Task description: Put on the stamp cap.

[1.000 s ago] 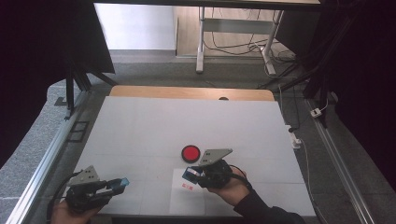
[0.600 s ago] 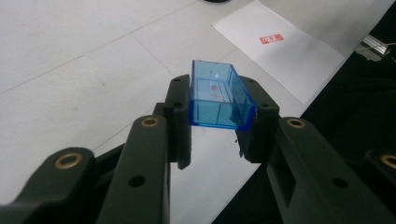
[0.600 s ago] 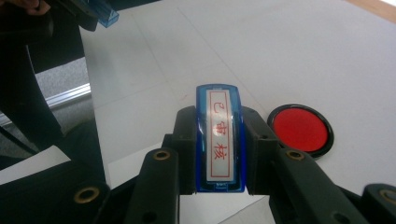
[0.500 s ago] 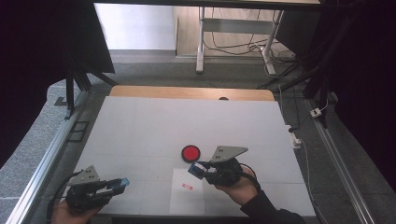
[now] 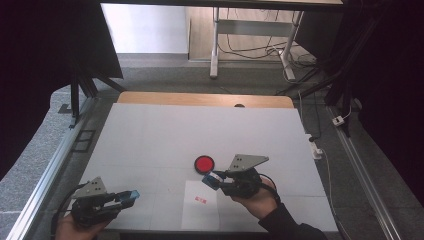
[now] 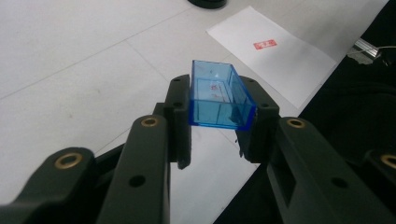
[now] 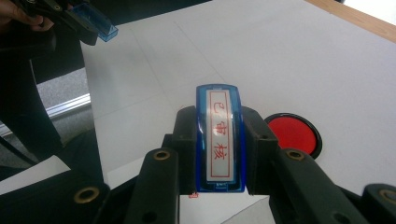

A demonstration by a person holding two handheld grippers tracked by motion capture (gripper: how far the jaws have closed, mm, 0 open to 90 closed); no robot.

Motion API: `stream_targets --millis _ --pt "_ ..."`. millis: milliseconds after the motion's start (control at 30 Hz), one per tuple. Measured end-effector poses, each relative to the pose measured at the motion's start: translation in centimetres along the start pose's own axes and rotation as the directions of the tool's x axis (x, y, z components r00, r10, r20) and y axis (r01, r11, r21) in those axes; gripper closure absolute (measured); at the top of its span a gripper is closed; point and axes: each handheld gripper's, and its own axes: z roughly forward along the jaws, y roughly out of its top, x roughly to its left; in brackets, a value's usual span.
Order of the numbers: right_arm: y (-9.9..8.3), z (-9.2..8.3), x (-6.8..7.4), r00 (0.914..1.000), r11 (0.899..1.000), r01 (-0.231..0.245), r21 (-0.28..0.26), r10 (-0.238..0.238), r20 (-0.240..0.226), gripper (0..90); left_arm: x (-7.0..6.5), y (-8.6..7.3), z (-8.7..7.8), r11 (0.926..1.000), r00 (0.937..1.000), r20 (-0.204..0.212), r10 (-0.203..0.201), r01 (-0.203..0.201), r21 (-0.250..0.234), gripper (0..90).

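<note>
right tool point(image 5: 214, 181) clamped on a blue stamp point(image 7: 219, 140), seen in the right gripper view with its label of red characters facing the camera, pinched by the long sides so the printing face stays free. in the high view, poised just right of centre near the bottom of the frame, between the red ink pad point(image 5: 204, 163) and the sheet of paper point(image 5: 200, 204). probably kept that close for a short trip from pad to sheet.

left tool point(image 5: 131, 196) closed on the clear blue cap point(image 6: 219, 95), open side up in the left gripper view, parked at the lower left of the high view, well apart from the stamp. seemingly held out of the way, yet ready for recapping.

paper flat on the white worktop point(image 5: 165, 135) at bottom centre, short edge toward the person, already bearing one small red imprint point(image 5: 200, 200) near its middle. pad just above the sheet's upper right corner, lid off, red surface exposed for re-inking.
</note>
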Motion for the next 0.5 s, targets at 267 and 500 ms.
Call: stream_targets --millis 267,500 --pt "0.3 -0.3 -0.1 0.9996 1.000 -0.009 -0.013 0.009 -0.026 71.2 -0.4 0.8 0.1 0.9993 0.9989 0.033 0.033 -0.032 -0.021 67.6" --pt "0.5 -0.4 -0.2 0.9985 1.000 -0.015 -0.026 0.014 -0.053 71.2 -0.9 2.1 1.0 0.9962 0.9927 0.087 0.084 -0.081 -0.031 67.6"
